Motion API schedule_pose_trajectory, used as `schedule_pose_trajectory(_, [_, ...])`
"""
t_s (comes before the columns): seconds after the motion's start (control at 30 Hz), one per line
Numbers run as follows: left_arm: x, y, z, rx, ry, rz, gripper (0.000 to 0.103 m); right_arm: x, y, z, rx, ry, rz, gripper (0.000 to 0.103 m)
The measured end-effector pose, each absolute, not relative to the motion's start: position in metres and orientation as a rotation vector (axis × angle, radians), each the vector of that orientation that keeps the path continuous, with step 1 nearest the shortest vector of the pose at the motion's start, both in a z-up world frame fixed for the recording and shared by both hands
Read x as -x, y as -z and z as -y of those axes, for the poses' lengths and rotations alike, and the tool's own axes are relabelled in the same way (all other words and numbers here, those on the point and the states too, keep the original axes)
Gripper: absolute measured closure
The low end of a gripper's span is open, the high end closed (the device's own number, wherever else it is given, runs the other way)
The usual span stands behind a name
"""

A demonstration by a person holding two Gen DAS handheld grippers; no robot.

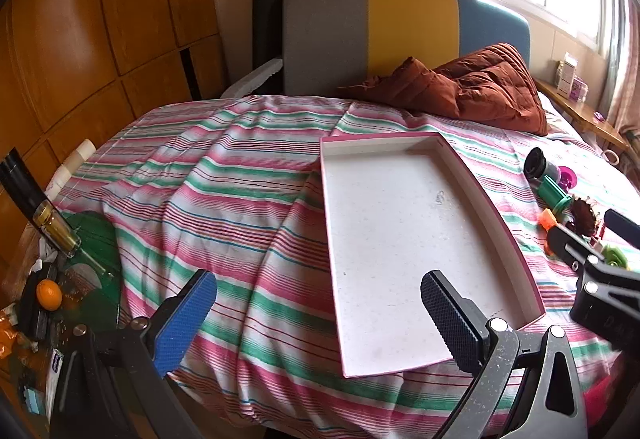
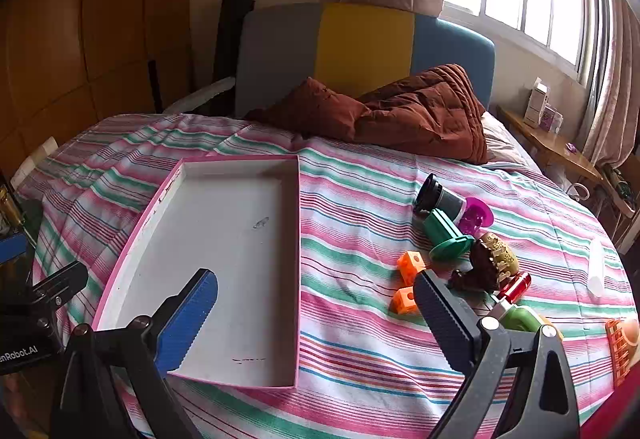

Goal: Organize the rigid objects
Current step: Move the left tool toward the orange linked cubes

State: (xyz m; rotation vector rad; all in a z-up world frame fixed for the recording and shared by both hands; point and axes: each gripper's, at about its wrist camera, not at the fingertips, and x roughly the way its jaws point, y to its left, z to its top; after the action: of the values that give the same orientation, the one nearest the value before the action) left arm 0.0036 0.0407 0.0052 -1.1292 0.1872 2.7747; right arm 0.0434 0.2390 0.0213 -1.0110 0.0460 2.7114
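Note:
A shallow pink-rimmed white box lid (image 1: 404,239) lies empty on the striped bed; it also shows in the right wrist view (image 2: 224,259). Right of it lies a cluster of small toys: a black-and-grey cylinder (image 2: 438,199), a green spool (image 2: 446,235), a purple cup (image 2: 476,217), two orange cubes (image 2: 408,281), a brown-and-gold figure (image 2: 494,263), a red piece (image 2: 518,287) and a green piece (image 2: 524,319). My left gripper (image 1: 320,319) is open and empty over the lid's near left edge. My right gripper (image 2: 316,319) is open and empty between lid and toys.
A brown quilt (image 2: 420,115) lies at the bed's head against a grey, yellow and blue headboard (image 2: 360,47). A cluttered side table with an orange (image 1: 49,294) stands left of the bed. An orange grid toy (image 2: 620,343) lies at the far right. A wooden shelf (image 2: 552,147) runs under the window.

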Motion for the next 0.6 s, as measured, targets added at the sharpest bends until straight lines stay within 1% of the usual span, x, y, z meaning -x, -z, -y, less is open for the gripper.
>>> schedule_pose_trajectory(0.1, [-0.003, -0.005, -0.044, 1.132, -2.752, -0.194, 0.0, -0.046, -0.024, -0.252, 1.001, -2.696, -0.066, 0.003])
schedule_pose_trajectory(0.3, [0.0, -0.004, -0.058, 1.134, -2.69, -0.202, 0.0, -0.057, -0.037, -0.307, 0.965, -2.626, -0.173, 0.003])
schedule_pose_trajectory(0.5, [-0.001, -0.009, -0.093, 1.09, -2.564, -0.229, 0.0, -0.083, -0.051, -0.394, 0.924, -2.504, -0.413, 0.003])
schedule_pose_trajectory(0.6, [-0.002, -0.013, -0.12, 1.068, -2.46, -0.253, 0.0, -0.101, -0.052, -0.433, 0.9, -2.415, -0.504, 0.003])
